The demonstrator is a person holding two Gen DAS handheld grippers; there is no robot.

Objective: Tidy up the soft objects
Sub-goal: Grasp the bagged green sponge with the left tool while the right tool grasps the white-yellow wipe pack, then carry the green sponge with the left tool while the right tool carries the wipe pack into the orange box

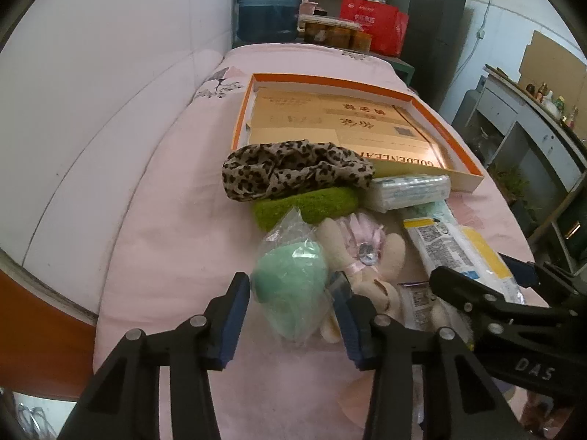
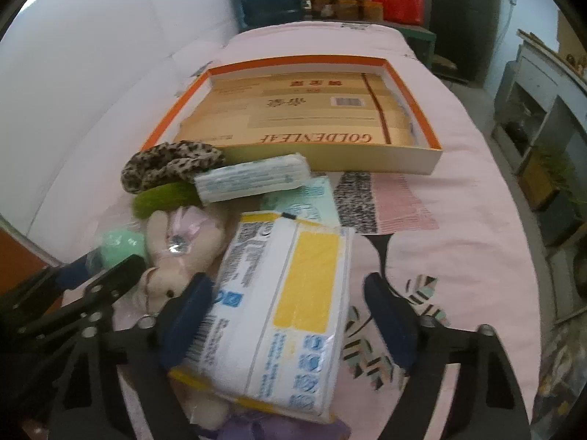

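Note:
A pile of soft things lies on the pink bed before an orange-rimmed shallow box [image 1: 466,157] [image 2: 403,163]. My left gripper [image 1: 291,293] is open, its jaws on either side of a mint green sponge in a clear bag [image 1: 290,286] [image 2: 119,247]. My right gripper [image 2: 290,300] [image 1: 477,293] is open around a white and yellow tissue pack [image 2: 290,311] [image 1: 462,253]; I cannot tell if the fingers touch it. Between them lies a beige plush toy [image 1: 367,256] [image 2: 172,256]. Behind are a leopard-print cloth [image 1: 293,172] [image 2: 168,163], a green fuzzy cloth [image 1: 312,205] [image 2: 161,196] and a wipes pack [image 1: 411,190] [image 2: 253,179].
A white wall runs along the left. A blue water jug [image 1: 269,2] and a red bag [image 1: 374,25] stand beyond the bed's far end. Grey cabinets [image 1: 528,135] stand to the right. A flattened gold carton [image 2: 312,117] lines the box.

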